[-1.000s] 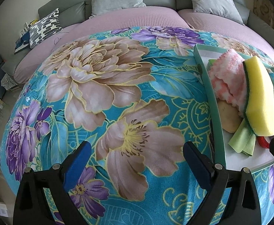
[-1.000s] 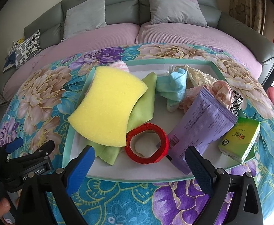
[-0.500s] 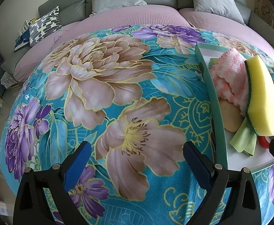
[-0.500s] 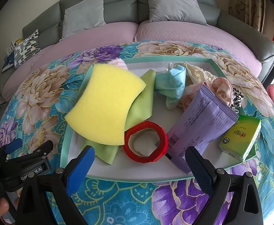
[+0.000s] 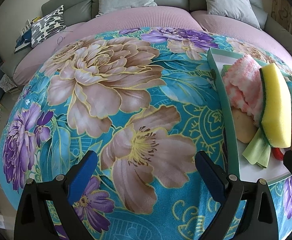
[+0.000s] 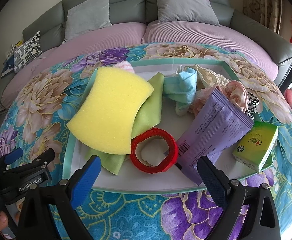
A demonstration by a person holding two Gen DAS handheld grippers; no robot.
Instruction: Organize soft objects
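Floral blanket (image 6: 46,100); curved yellow sponge (image 6: 110,112), seemingly tilted

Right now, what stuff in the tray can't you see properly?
- Pink towel: right view, mostly behind the yellow sponge.
- Green cloth: right view, partly under the sponge.
- Tan thing: left view, tucked under the towel, can't identify.
- Red ring: left view, behind the sponge.
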